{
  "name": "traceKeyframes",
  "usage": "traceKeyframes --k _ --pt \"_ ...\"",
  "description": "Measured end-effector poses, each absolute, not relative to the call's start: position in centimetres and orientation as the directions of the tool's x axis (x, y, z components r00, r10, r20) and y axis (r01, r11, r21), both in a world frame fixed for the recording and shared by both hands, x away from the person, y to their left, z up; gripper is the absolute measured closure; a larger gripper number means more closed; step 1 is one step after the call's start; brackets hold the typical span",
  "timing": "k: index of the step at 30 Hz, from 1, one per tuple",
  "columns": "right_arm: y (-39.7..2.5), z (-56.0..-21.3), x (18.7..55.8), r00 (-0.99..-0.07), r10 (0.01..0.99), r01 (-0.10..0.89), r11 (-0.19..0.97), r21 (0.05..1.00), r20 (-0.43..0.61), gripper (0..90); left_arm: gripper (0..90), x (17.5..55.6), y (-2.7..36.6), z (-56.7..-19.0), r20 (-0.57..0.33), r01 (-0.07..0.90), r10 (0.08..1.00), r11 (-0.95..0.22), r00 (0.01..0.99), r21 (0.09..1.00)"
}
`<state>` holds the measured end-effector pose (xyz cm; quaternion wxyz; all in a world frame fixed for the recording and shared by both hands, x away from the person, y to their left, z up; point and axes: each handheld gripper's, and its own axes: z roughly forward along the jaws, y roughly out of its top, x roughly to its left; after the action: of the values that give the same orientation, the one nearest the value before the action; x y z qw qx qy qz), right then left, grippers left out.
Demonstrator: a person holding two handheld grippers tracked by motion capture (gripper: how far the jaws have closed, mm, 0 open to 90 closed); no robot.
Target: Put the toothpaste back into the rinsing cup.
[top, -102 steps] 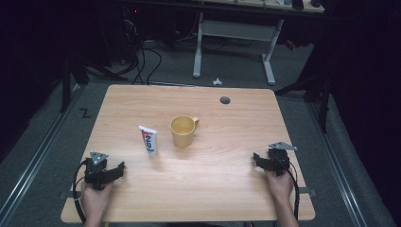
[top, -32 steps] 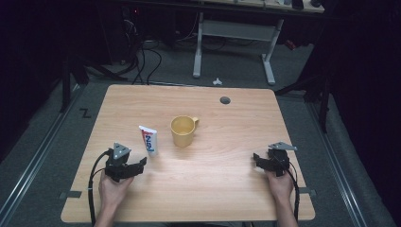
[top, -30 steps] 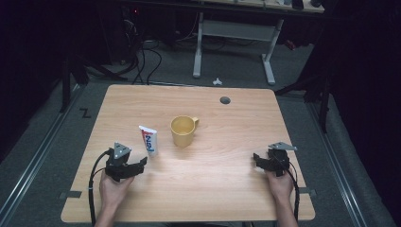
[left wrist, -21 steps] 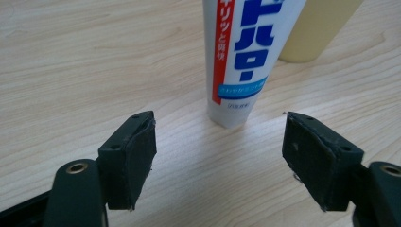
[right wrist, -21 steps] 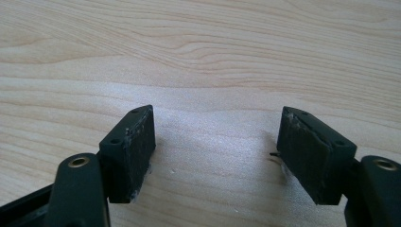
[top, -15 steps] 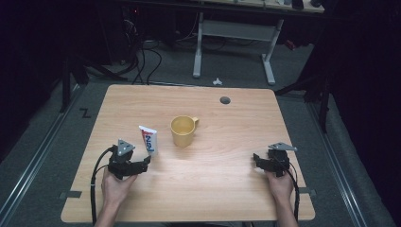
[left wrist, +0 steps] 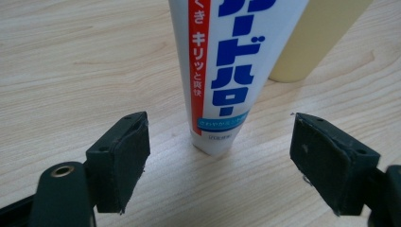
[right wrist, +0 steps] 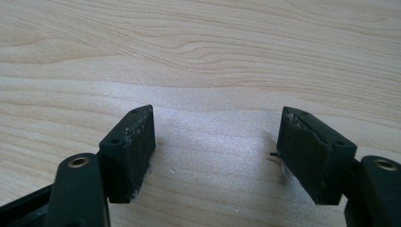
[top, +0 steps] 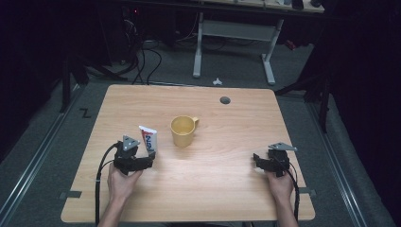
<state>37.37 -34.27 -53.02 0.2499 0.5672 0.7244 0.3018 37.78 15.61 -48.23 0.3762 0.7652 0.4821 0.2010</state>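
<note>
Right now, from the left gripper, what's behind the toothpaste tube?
The yellow mug stands just behind the toothpaste tube, to its right. The tube hides the mug's left side. The left gripper is open in front of the tube, not touching it.

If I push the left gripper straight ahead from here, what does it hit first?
The toothpaste tube: it stands upright just ahead, centred between the open jaws of the left gripper. The yellow cup sits behind it, probably second.
</note>
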Motion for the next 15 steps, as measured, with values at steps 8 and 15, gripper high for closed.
traceKeyframes --k 8,15 --pt "-34.3 -53.0 37.4 -0.231 0.973 0.671 0.174 0.721 -0.020 28.7 20.1 38.5 15.1 -48.0 -0.050 0.579 0.893 -0.247 0.447 0.777" --pt "-34.3 -53.0 37.4 -0.231 0.973 0.671 0.174 0.721 -0.019 28.6 20.6 39.1 15.0 -48.1 -0.078 0.576 0.899 -0.207 0.430 0.791"
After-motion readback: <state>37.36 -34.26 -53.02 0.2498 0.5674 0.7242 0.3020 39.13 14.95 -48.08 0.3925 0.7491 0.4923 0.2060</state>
